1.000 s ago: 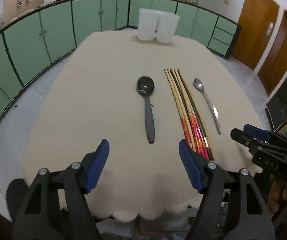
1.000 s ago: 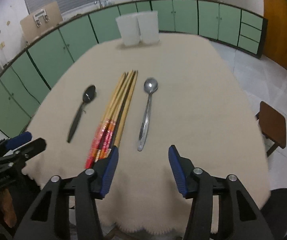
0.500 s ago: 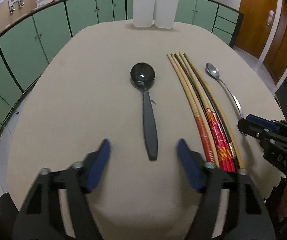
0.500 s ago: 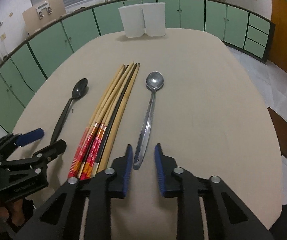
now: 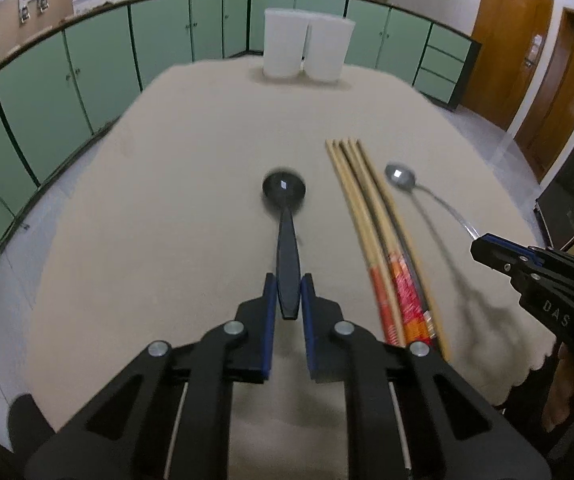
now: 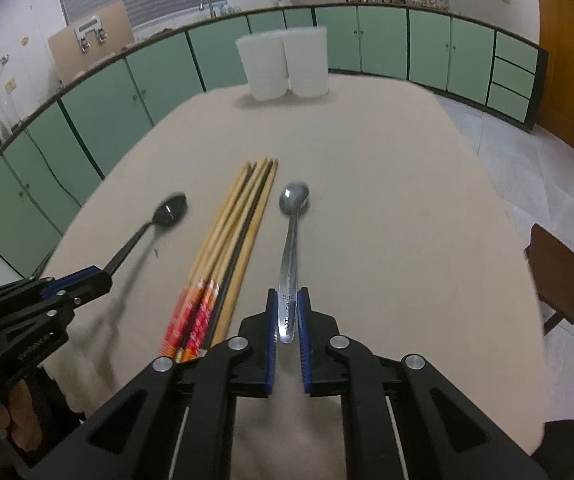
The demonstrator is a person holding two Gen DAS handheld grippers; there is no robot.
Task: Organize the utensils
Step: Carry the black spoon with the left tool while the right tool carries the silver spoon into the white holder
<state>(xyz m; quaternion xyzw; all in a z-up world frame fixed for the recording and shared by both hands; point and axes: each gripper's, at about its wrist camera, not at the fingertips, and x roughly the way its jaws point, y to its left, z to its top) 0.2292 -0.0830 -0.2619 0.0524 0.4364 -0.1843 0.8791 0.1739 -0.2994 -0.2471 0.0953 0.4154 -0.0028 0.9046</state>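
Your left gripper [image 5: 287, 295] is closed on the handle end of the black spoon [image 5: 285, 216]. The blue pads press on both sides of the handle, and the spoon points straight away from you with its bowl toward the two white containers [image 5: 307, 49]. In the right wrist view the black spoon [image 6: 155, 224] seems lifted a little, because a separate shadow lies on the cloth beside it, but I cannot tell this for sure.

Your right gripper [image 6: 287, 314] is closed on the lower handle of the metal spoon [image 6: 291, 240] in the same way. This spoon also points toward the containers [image 6: 285, 65], and its bowl is blurred.

The bundle of chopsticks [image 5: 383, 240] is my landmark here. It lies flat on the beige tablecloth [image 5: 191, 184], with its thin tips toward the containers and its red and orange ends near the table edge on your side. The black spoon is on the left side of the chopsticks, and the metal spoon [image 5: 419, 192] is on their right side, both near but not touching them. The two white containers stand side by side, touching each other, well beyond the tips of the chopsticks at the far end of the table.
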